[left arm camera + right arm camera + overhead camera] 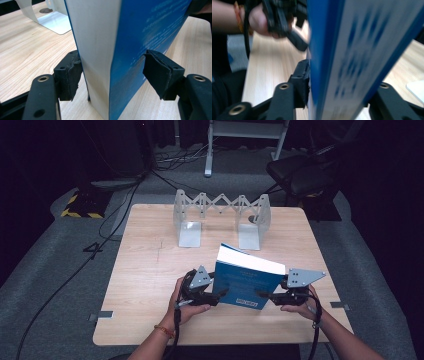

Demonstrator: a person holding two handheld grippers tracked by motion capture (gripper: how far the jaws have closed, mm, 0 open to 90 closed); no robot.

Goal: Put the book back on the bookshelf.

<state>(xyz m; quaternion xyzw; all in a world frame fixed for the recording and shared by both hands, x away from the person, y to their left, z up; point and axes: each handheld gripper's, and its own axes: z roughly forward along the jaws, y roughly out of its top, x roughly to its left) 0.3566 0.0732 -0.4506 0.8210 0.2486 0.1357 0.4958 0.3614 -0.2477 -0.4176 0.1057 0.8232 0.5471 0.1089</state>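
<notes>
Book: blue cover, thick white page block, held up off the table near its front edge, tilted, between the two hands

Left gripper: closed onto the book's left edge; in the left gripper view one pad against the page block, the other pad just touching the cover, so a shallow hold near the corner

Right gripper: clamped on the book's right edge; in the right gripper view near pad pressed to the cover, far jaw hidden behind the book, picture blurred

Bookend rack: grey, expandable, standing at the far side of the table, well apart from the book

Risk, slip: heavy book on small pads, likely to pivot or slide out if either grip eases

Risk, splay: pages could fan open if the left hold sits on the cover alone

Risk, collision: tilted book could catch a rack plate and push the rack back if brought in low

Risk, twist: uneven lift between hands could wrench the book from one claw
</notes>
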